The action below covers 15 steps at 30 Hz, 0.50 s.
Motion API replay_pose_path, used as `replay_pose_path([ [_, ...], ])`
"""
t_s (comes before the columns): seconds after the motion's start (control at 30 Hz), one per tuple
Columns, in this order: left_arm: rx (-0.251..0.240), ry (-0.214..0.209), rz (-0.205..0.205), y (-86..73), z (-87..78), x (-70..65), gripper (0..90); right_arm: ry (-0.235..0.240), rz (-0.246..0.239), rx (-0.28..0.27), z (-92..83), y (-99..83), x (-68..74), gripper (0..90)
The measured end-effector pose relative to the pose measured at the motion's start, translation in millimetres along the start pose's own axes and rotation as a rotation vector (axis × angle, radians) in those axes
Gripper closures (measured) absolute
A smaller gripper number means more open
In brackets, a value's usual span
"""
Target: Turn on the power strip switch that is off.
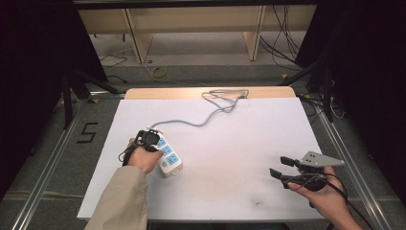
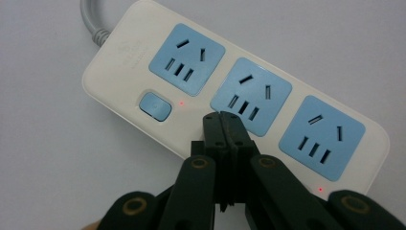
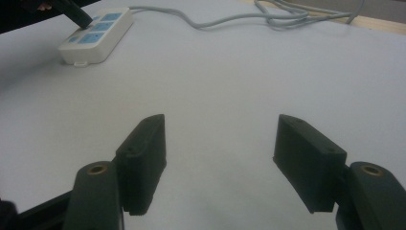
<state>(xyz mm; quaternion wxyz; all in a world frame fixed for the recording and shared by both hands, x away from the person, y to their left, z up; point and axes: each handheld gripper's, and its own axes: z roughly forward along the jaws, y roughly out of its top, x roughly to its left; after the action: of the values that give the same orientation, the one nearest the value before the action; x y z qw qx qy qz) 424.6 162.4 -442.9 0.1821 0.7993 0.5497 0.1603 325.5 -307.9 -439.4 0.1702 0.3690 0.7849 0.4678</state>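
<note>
Table [image 1: 230, 143]: lying white under everything.
Left gripper [image 2: 222, 115]: jaws pressed together, tips hovering over power strip [image 2: 230, 91].
Right gripper [image 3: 220, 143]: jaws gaping apart, resting well right of strip.

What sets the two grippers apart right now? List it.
The left gripper has its jaws shut together; the right gripper has them wide apart. The left gripper sits over the power strip; the right gripper is over bare table. Both have black jaws holding nothing.
</note>
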Motion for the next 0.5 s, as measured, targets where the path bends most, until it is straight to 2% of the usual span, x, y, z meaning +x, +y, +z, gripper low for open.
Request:
replay_pose_path([
  [0.5,-0.005,-0.003,0.010,-0.1,0.0,0.3,90.0,0.000,0.001,-0.003,-0.1,0.2,-0.1,35.8],
])
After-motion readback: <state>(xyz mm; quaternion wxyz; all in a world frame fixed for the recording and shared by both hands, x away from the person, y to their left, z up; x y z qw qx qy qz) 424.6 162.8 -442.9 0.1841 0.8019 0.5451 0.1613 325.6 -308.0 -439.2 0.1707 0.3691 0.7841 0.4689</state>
